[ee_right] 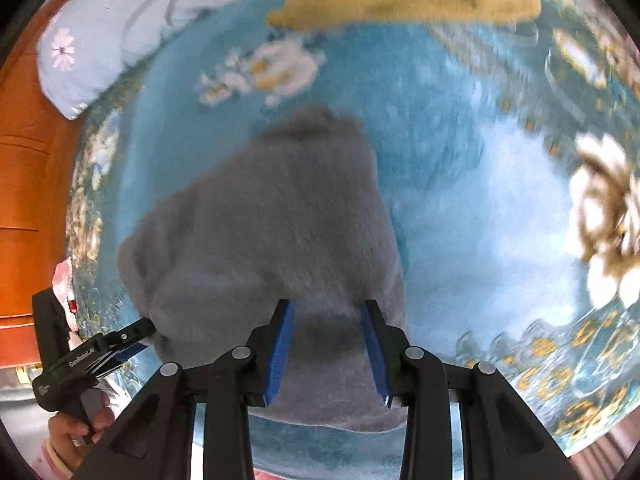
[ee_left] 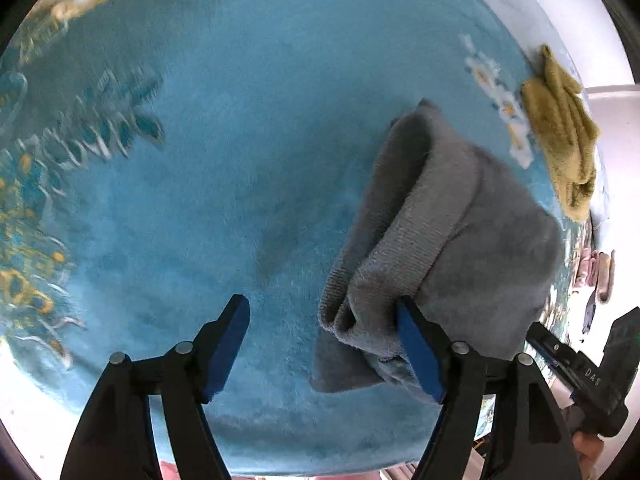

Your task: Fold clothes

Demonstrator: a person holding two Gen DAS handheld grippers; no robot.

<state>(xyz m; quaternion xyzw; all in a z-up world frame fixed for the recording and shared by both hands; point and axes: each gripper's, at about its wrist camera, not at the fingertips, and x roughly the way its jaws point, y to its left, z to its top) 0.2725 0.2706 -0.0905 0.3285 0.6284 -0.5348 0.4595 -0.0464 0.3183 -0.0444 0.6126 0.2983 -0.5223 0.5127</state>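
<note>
Jaws of the left gripper [ee_left: 322,350] stand wide apart with nothing between them; its right blue pad [ee_left: 418,354] lies against the near ribbed edge of the grey fuzzy knitted garment [ee_left: 460,248], but no cloth is clamped. Jaws of the right gripper [ee_right: 327,346] stand moderately apart above the near part of the same garment [ee_right: 272,216]; whether the pads touch the cloth cannot be told, and nothing is pinched. The garment lies in a compact, thick bundle on the blue plush floral blanket [ee_left: 240,140], with rolled layers and a ribbed hem visible toward the left gripper. Judged from this, the current step is the finishing of a fold: the bundle looks largely folded, and the next move probably calls for squaring or pressing the loose near layers, or for gripping the bundle to set it aside. A mustard-yellow knitted garment [ee_left: 560,136] lies beyond the grey bundle, near it but apart, close to the far blanket edge. Open blanket extends widely to the left of the bundle, giving room to move. A pale blue flowered pillow [ee_right: 100,28] and an orange wooden panel [ee_right: 28,184] bound the opposite side.
</note>
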